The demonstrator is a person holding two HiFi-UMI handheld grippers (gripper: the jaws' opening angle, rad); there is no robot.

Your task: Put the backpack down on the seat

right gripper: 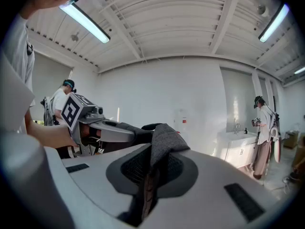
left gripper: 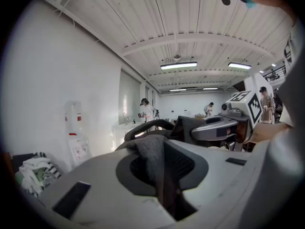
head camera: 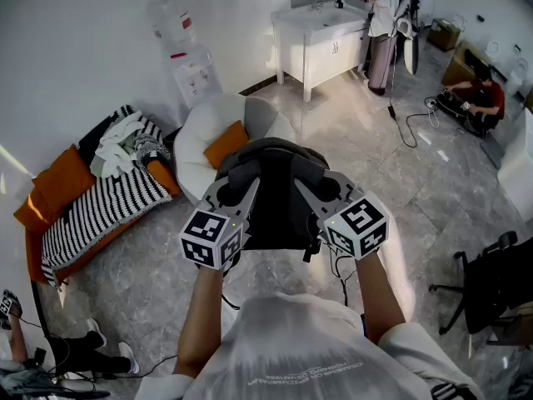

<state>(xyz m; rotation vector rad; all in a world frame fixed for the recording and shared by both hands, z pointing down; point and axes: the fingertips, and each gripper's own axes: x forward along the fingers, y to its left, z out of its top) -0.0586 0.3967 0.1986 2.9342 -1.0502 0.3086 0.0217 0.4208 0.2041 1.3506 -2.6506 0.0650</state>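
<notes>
A dark grey backpack point(head camera: 276, 202) hangs in the air in front of me, held up by both grippers. My left gripper point(head camera: 243, 192) is shut on a grey shoulder strap point(left gripper: 151, 152), which is pinched between its jaws. My right gripper point(head camera: 311, 188) is shut on the other strap point(right gripper: 161, 142) in the same way. The two grippers sit side by side near the pack's top. Beyond the pack, on the floor, stands a round white seat point(head camera: 204, 127) with an orange cushion point(head camera: 226, 142). The pack hides part of the seat's right side.
A sofa with a striped blanket point(head camera: 104, 202) runs along the left wall. A water dispenser point(head camera: 187, 61) and a white sink cabinet point(head camera: 321, 40) stand at the back. A black office chair point(head camera: 491, 286) is at the right. Cables lie on the floor, and several people are about.
</notes>
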